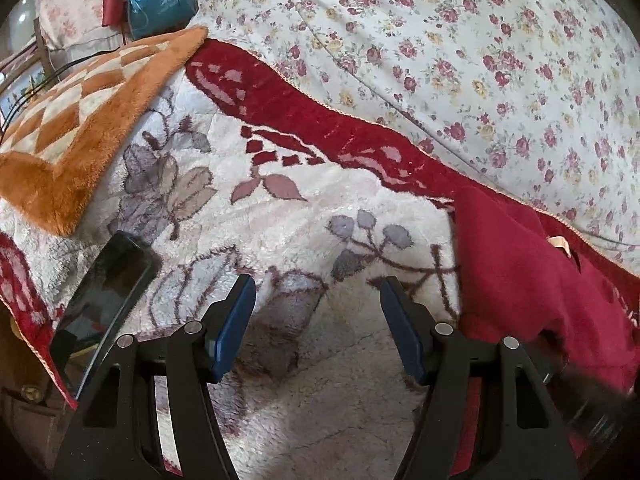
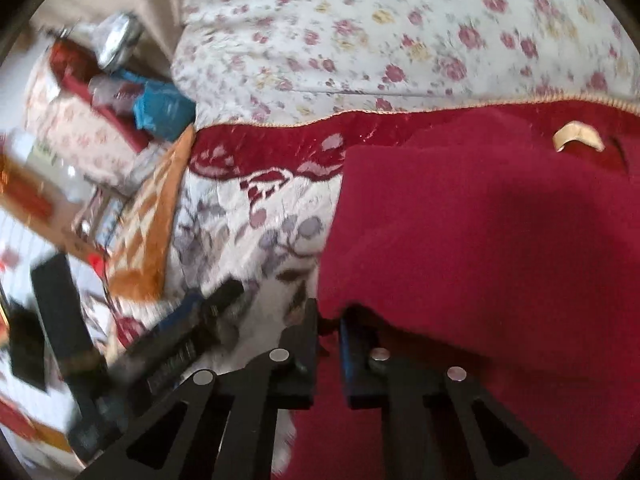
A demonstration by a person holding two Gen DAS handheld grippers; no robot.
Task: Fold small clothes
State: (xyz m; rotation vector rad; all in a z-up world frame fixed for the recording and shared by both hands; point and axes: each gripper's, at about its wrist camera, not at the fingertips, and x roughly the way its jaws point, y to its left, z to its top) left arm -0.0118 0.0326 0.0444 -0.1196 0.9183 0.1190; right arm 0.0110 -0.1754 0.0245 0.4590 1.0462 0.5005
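Dark red fleece: the garment [image 2: 480, 248] we are folding is a soft, matte, plain-coloured piece, thick enough to hold rounded folds. It lies on the plush blanket [image 1: 280, 216], white w/ grey-mauve leaf pattern and a deep red border, toward the right side of the bed. In the left wrist view the garment [image 1: 532, 276] sits to the right of the gripper, heaped w/ a raised ridge. A cream loop or tag [image 2: 576, 136] shows near its far edge, next to a small slit-like opening; we cannot tell which part of the garment that is.

Right gripper [image 2: 330, 336]: jaws nearly together, pinching the near-left edge of the garment; cloth bunches between the pads and drapes over the right finger. No earlier pic, so grip judged from this view only.

Left gripper [image 1: 318, 320]: jaws wide apart, nothing between them, blue pads over bare blanket just left of the garment, not touching it.

Other items: orange-and-cream checked cloth [image 1: 80, 128] on the blanket's far left; a phone [image 1: 104, 304], dark screen up, near the left edge; flowered quilt [image 1: 460, 60] beyond the red border; blue bag [image 1: 160, 4] at far left. Right view blurred at left; clutter there unreadable.
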